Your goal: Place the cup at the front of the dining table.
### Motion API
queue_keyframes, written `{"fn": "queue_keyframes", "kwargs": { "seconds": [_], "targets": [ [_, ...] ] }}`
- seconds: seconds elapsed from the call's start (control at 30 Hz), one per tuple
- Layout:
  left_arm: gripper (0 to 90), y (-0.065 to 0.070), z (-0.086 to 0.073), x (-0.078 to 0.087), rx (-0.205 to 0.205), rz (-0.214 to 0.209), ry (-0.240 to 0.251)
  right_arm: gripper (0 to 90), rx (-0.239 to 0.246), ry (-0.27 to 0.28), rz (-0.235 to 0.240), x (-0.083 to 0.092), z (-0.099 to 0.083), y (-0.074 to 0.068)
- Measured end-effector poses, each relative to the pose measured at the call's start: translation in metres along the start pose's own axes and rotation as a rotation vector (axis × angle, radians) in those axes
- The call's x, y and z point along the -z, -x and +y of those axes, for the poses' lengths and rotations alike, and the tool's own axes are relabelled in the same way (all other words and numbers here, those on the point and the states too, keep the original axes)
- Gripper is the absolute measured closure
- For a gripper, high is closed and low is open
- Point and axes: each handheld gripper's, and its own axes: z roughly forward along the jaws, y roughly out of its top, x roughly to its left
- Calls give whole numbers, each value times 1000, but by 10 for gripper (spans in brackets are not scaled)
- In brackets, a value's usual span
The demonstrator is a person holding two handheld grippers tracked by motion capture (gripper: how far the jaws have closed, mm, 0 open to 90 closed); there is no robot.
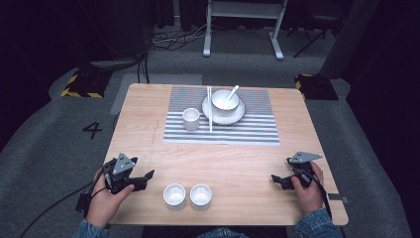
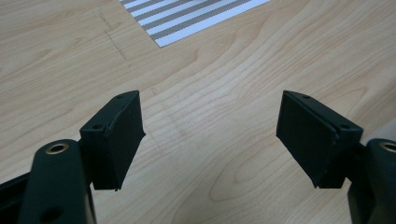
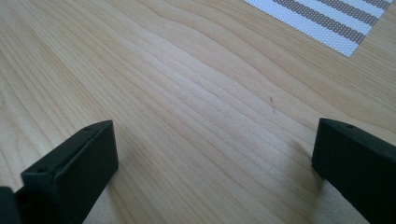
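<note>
Sitting side by side near the table's (image 1: 247,163) front edge, two small white cups (image 1: 175,194) (image 1: 200,194) were the things nearest the grippers; both stood upright, mouths up, apart by a narrow gap. They lay between the two grippers, just beside the left gripper (image 1: 141,181) on its jaw side and well apart from the right gripper (image 1: 278,180).

The left gripper lay low over the wood in the person's left hand (image 1: 101,203), jaws spread wide and holding nothing; in the left gripper view (image 2: 210,135) bare table showed between them, with a corner of the striped mat (image 2: 187,18) beyond. The right gripper, held in the right hand (image 1: 308,191), pointed toward the cups, its jaws likewise wide apart over bare wood in the right gripper view (image 3: 215,158).
</note>
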Motion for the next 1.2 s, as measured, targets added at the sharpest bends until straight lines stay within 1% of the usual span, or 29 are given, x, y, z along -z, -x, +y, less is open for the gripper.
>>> {"fn": "queue_keyframes", "kwargs": {
  "seconds": [0.03, 0.07, 0.13, 0.17, 0.2, 0.23, 0.3, 0.33, 0.37, 0.47, 0.53, 0.63, 0.67, 0.7, 0.73, 0.77, 0.8, 0.83, 0.9, 0.93, 1.0, 1.03, 1.2],
  "targets": [
    [234, 1, -4, -1, 7, -2, -1, 6, 0, 0, 0, 0, 0, 0],
    [234, 1, -4, -1, 7, -2, -1, 6, 0, 0, 0, 0, 0, 0],
    [234, 4, -11, -3, 16, -2, 1, 6, 0, 0, 0, 0, 0, 0],
    [234, 6, -16, -4, 24, 0, -5, 6, 0, 0, 0, 0, 0, 0],
    [233, 6, -16, -4, 24, 0, -5, 6, 0, 0, 0, 0, 0, 0],
    [233, 7, -21, -6, 28, 1, -13, 6, 0, 0, 0, 0, 0, 0],
    [231, 8, -22, -6, 26, 5, -16, 6, 0, 0, 0, 0, 0, 0],
    [231, 9, -26, -7, 20, 21, -16, 6, 0, 0, 0, 0, 0, 0],
    [229, 9, -26, -7, 20, 21, -16, 6, 0, 0, 0, 0, 0, 0],
    [226, 12, -32, -8, 25, 39, -19, 6, 0, 0, 0, 0, 0, 0],
    [224, 13, -34, -10, 28, 37, -26, 6, 0, 0, 0, 0, 0, 0],
    [223, 13, -36, -11, 32, 39, -38, 6, 0, 0, 0, 0, 0, 0],
    [223, 12, -36, -11, 37, 45, -53, 6, 0, 0, 0, 0, 0, 0],
    [221, 12, -36, -12, 33, 53, -63, 6, 0, 0, 0, 0, 0, 0],
    [219, 12, -36, -12, 36, 58, -68, 6, 0, 0, 0, 0, 0, 0],
    [219, 12, -36, -13, 32, 64, -83, 6, 0, 0, 0, 0, 0, 0],
    [211, 13, -36, -13, 38, 69, -98, 6, 0, 0, 0, 0, 0, 0],
    [211, 12, -36, -14, 33, 74, -121, 6, 0, 0, 0, 0, 0, 0],
    [186, 10, -36, -15, 62, 63, -142, 6, 0, 0, 0, 0, 0, 0],
    [185, 10, -36, -15, 82, 56, -146, 6, 0, 0, 0, 0, 0, 0],
    [166, 8, -36, -16, 98, 56, -149, 6, 0, 0, 0, 0, 0, 0],
    [147, 8, -36, -16, 95, 52, -153, 6, 0, 0, 0, 0, 0, 0],
    [142, 8, -36, -16, 96, 51, -152, 6, 0, 0, 0, 0, 0, 0]
  ]
}}
